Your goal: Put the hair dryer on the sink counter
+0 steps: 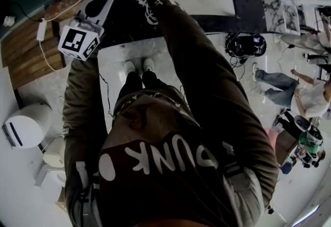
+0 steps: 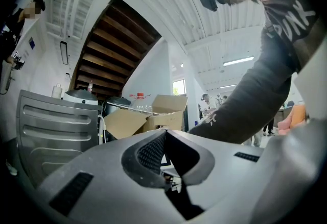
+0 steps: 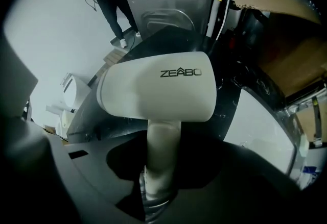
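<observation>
Hair dryer [image 3: 158, 85] was hidden in the head view, where our right arm [image 1: 196, 55] reached out over the dark sink counter [image 1: 251, 3]. In the left gripper view the left gripper [image 2: 164, 139] had its jaws together on nothing. In the right gripper view the right gripper [image 3: 158, 192] clamped the dryer's handle [image 3: 162, 151], its body over the counter beside the basin [image 3: 265, 131], so we judged that setting down and release remained

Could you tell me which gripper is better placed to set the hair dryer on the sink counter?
Right. The right gripper holds the hair dryer over the sink counter; the left gripper is shut and empty.
</observation>
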{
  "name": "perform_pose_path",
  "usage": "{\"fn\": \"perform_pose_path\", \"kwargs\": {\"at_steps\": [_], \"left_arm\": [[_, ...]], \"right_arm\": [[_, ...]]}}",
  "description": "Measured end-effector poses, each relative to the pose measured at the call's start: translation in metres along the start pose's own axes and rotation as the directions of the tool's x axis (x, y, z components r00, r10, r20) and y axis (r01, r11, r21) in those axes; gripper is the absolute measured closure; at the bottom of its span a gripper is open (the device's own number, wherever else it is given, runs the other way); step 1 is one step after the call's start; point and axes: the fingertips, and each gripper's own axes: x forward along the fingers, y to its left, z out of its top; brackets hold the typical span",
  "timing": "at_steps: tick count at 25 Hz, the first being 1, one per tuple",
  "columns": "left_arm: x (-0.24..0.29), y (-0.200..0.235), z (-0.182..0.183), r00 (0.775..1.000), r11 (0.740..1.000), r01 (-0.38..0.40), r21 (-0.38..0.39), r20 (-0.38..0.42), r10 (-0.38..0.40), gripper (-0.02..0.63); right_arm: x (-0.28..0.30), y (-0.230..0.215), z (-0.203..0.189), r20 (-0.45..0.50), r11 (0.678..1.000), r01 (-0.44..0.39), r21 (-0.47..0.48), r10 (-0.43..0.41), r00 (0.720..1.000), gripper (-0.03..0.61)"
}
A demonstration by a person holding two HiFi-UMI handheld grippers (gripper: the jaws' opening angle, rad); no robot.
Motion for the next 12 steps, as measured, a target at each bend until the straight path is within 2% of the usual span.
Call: {"fn": "perform_pose_path", "kwargs": {"at_steps": [4,7,12], "left_arm": [[0.003,-0.002,-0.002,1.000,1.000,0.007,0.000,-0.002,-0.007,0.612],[0.005,-0.005,0.000,1.000,1.000,0.015,0.003,-0.003,-0.015,0.612],[0.011,-0.010,0.003,1.000,1.000,0.029,0.012,-0.005,-0.029,0.612]], "right_arm": [[-0.001,0.000,0.001,0.029,1.000,-0.008,-0.021,0.009,1.000,0.422],[-0.003,0.004,0.001,0.072,0.999,-0.045,-0.028,0.047,0.996,0.408],[-0.014,0.008,-0.001,0.135,0.992,-0.119,-0.041,0.124,0.983,0.320]]}}
